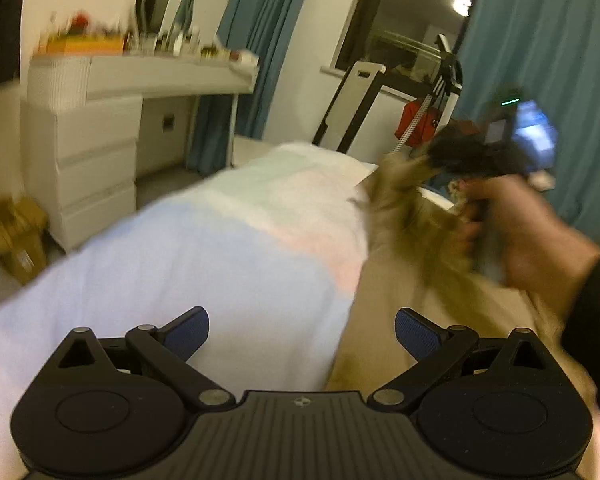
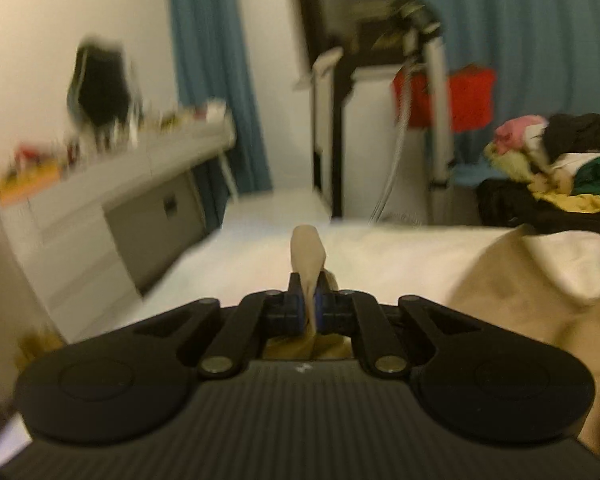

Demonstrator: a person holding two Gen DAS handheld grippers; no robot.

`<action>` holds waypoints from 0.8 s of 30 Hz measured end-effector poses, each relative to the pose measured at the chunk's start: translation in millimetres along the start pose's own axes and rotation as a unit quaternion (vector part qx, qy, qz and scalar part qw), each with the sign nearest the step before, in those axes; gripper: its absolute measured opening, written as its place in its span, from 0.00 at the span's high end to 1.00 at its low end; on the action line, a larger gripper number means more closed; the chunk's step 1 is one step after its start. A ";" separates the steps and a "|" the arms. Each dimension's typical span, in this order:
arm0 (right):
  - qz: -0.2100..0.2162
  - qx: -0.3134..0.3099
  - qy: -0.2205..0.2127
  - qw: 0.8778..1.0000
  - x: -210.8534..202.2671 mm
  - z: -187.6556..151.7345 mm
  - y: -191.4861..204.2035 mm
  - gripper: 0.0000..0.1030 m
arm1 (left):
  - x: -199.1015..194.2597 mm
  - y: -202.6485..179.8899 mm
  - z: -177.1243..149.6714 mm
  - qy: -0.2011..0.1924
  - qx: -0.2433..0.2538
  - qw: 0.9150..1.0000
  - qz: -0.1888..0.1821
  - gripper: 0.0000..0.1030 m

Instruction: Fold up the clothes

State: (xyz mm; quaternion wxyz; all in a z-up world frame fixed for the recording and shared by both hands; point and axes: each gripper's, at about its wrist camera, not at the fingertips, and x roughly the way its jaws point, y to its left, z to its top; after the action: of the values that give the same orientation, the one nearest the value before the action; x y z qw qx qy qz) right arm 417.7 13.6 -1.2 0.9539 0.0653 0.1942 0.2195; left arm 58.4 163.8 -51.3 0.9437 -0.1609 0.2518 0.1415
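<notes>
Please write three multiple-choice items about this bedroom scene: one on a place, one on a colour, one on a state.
1. Where does the pile of mixed clothes lie?
A. far right on the bed
B. on the dresser
C. on the floor

2. What colour are the curtains?
A. red
B. blue
C. white

3. How does the right claw stand?
A. wide open
B. shut, empty
C. shut on the beige garment

Key: 1 A, the heap sits at the far right; 2 B, both drapes look blue; 3 C, cloth sticks out between the pads.
</notes>
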 end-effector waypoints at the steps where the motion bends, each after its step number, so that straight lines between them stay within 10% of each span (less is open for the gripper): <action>1: 0.001 0.014 -0.016 1.000 -15.5 7.2 -15.6 0.92 | -4.9 -1.2 -1.7 -0.002 -0.002 1.000 -0.010 0.02; 7: -0.041 0.094 -0.074 0.992 -80.8 17.1 -131.0 0.92 | -21.6 -22.4 -12.2 -0.009 0.005 0.999 -0.040 0.02; 13: -0.100 0.179 -0.013 0.979 -80.3 -29.1 -231.4 0.90 | -1.3 -63.6 -25.4 0.016 0.055 0.997 -0.054 0.02; 18: -0.085 0.208 0.002 0.974 -89.3 -47.8 -242.2 0.87 | 15.0 -91.2 -38.7 0.026 0.113 0.993 -0.027 0.03; 22: -0.074 0.183 -0.004 0.980 -115.3 -34.9 -217.7 0.31 | 14.1 -98.6 -46.4 0.037 0.123 0.991 -0.031 0.03; 24: -0.068 0.155 -0.006 0.986 -139.1 -27.9 -201.6 0.30 | 15.5 -97.8 -42.3 0.042 0.120 0.991 -0.039 0.03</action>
State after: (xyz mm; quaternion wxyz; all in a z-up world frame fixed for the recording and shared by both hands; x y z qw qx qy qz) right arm 370.7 -227.6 -21.5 0.9461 0.2000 0.2240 0.1211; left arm 87.2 62.1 -71.4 0.9495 -0.0620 0.3002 0.0665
